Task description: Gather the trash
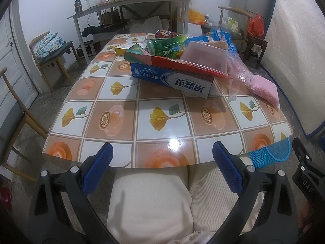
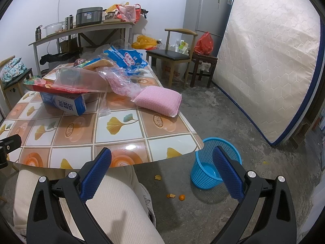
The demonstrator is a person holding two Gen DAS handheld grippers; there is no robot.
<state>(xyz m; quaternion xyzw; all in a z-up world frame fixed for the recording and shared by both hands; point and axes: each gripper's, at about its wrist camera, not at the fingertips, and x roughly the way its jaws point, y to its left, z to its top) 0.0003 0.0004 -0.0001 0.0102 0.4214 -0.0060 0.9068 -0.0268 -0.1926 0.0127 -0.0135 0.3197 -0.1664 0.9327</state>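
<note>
- Left wrist view: the left gripper (image 1: 162, 166) stands spread wide and empty at lower centre; the trash pile (image 1: 174, 55) lies above, mid-table.
- Right wrist view: trash upper left, the right gripper (image 2: 162, 169) spread, empty; blue basket (image 2: 205, 174) on the floor, lower right.

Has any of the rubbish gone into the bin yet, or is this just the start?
Just the start. The blue mesh plastic bin on the floor looks empty. Both the left gripper and right gripper are open, holding nothing. The blue toothpaste box, green plastic bottle and wrappers remain on the tiled-pattern table.
</note>
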